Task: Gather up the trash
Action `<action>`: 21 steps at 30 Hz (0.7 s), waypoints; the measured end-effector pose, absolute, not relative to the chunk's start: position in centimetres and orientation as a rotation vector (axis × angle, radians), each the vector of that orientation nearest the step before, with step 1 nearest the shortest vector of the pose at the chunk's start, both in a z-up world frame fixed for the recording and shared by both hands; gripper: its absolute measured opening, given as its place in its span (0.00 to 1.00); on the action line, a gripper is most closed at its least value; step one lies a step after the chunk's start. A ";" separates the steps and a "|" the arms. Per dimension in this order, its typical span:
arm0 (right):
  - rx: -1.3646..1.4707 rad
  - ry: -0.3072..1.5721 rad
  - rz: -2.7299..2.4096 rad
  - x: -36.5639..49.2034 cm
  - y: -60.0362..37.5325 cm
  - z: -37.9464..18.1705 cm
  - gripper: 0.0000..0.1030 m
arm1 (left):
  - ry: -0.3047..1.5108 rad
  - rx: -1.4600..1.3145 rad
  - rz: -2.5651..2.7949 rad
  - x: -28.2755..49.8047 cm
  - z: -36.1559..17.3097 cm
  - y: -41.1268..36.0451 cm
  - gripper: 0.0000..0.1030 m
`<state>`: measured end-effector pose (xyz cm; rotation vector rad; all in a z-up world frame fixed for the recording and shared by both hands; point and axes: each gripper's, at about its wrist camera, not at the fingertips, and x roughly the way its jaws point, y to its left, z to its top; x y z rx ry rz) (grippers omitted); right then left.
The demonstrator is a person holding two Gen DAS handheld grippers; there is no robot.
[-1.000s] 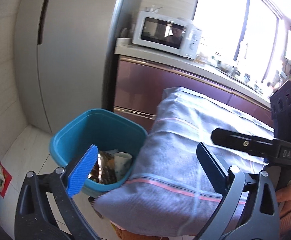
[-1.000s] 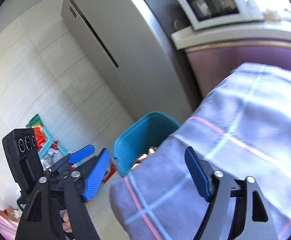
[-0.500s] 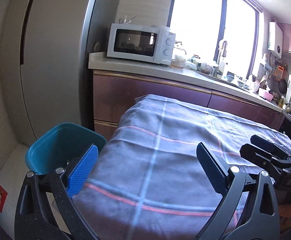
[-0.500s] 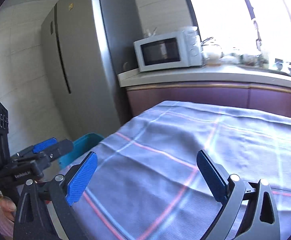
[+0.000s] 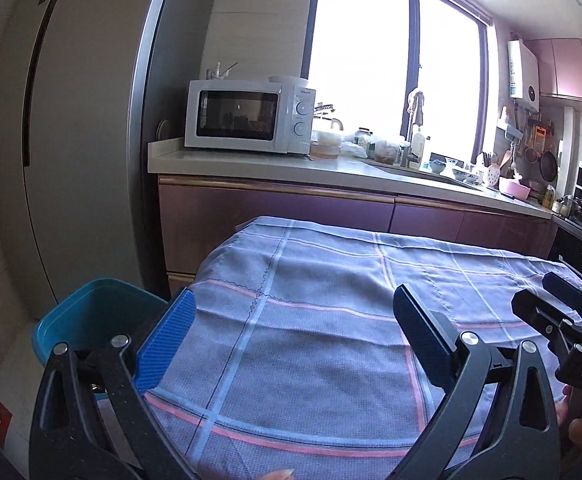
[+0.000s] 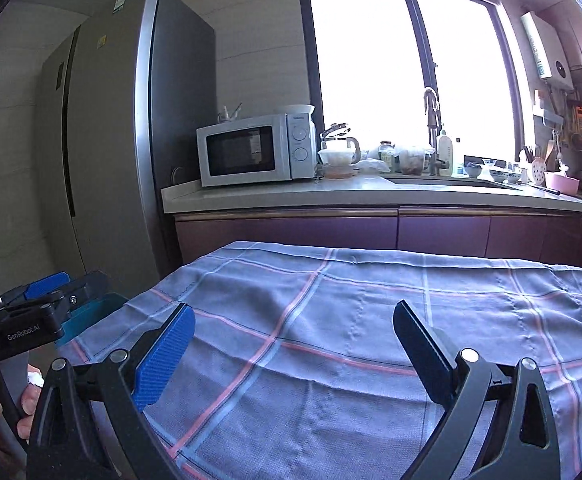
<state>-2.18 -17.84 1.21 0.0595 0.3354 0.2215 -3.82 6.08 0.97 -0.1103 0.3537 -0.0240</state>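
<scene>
Both the left gripper [image 5: 291, 334] and right gripper [image 6: 291, 344] hovered with fingers apart and empty over the checked cloth [image 5: 331, 320] covering the tabletop, the teal trash bin [image 5: 87, 316] on the floor at its left corner, seemingly placed within reach for drops.

The right hand-held gripper [image 6: 291, 340] hovers with jaws spread over the checked cloth [image 6: 351, 320]. The left hand-held gripper [image 6: 51, 286] sits far left beside the teal bin [image 6: 91, 314].
</scene>
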 end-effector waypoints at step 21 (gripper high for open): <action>0.058 0.273 0.123 -4.7 -20.4 1.8 0.93 | 0.297 -0.045 -0.066 -4.4 1.0 3.0 0.94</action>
